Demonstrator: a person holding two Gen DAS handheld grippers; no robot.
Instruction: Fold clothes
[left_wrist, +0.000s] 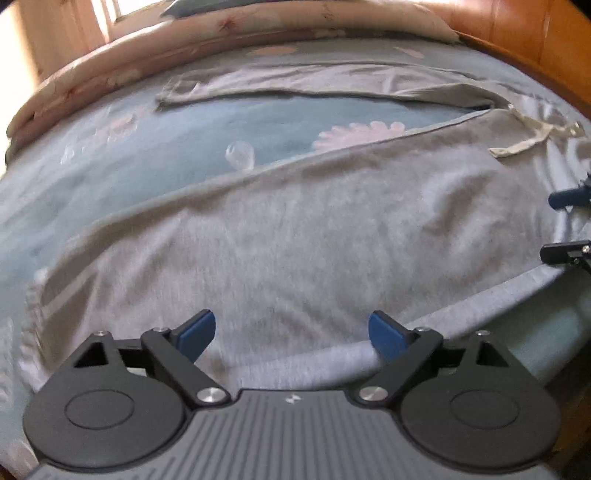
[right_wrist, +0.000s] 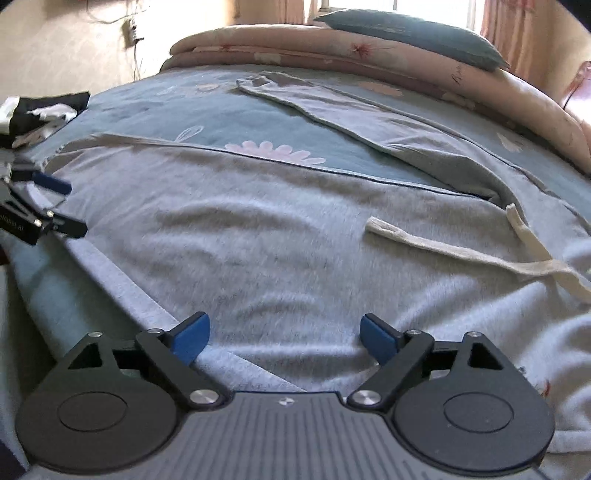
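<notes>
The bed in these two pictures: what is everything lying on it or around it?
Light grey fleecy trousers: one, spread flat, legs apart, across the bed.
Cream drawstring: one, loose on the waist end.
Blue-grey flowered bedsheet: one, under the trousers.
Pink folded quilt: one, along the far edge of the bed.
Grey-blue pillow: one, on the quilt.
Black and white clothes: a small heap, far left edge.
Left tongs: black, blue pads, open above the near trouser leg.
Right tongs: the same, open near the waist.

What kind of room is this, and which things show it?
Most likely a bedroom: grey trousers lie spread on a bed with a blue flowered sheet, and a folded pink quilt and a pillow lie at its far end.
</notes>
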